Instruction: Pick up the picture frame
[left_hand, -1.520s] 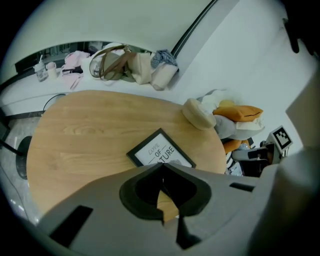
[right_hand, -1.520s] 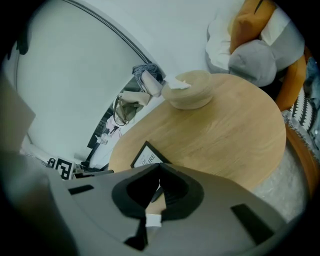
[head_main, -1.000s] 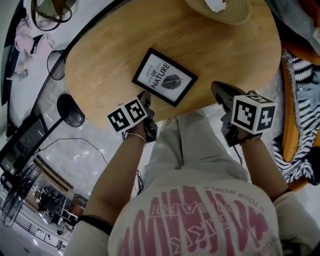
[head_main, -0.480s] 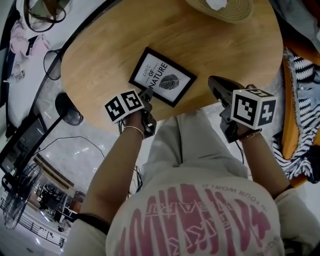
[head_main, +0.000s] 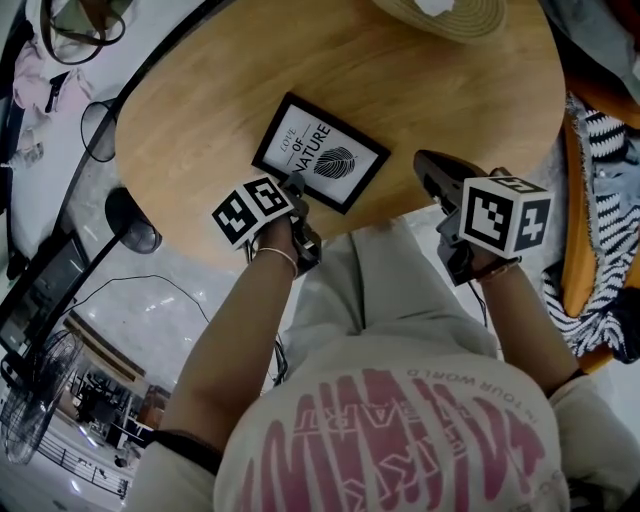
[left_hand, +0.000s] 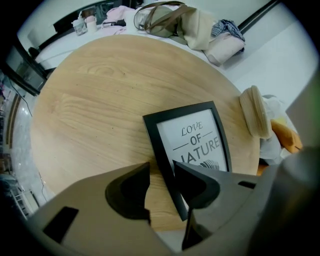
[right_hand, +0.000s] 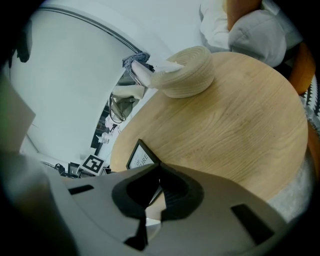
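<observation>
A black picture frame (head_main: 320, 152) printed "LOVE OF NATURE" lies flat on the round wooden table (head_main: 200, 110), near its front edge. My left gripper (head_main: 293, 187) points steeply down at the frame's near left corner. In the left gripper view its jaws stand open (left_hand: 161, 172), and the frame's (left_hand: 197, 137) dark left edge runs up through the gap, with the right jaw over the print. My right gripper (head_main: 428, 168) hovers over the table's front edge to the right of the frame, jaws shut (right_hand: 159, 167) on nothing. The frame's corner (right_hand: 140, 156) peeks past them.
A woven straw basket (head_main: 445, 18) sits at the table's far edge, also in the right gripper view (right_hand: 185, 72). Bags and clothes (left_hand: 172, 20) lie beyond the table. Striped fabric (head_main: 600, 200) is at the right and a black lamp (head_main: 130, 220) at the left, below table level.
The left gripper's jaws have opened and it has sunk and rolled, closing in on the frame's near left corner. The right gripper has held still.
</observation>
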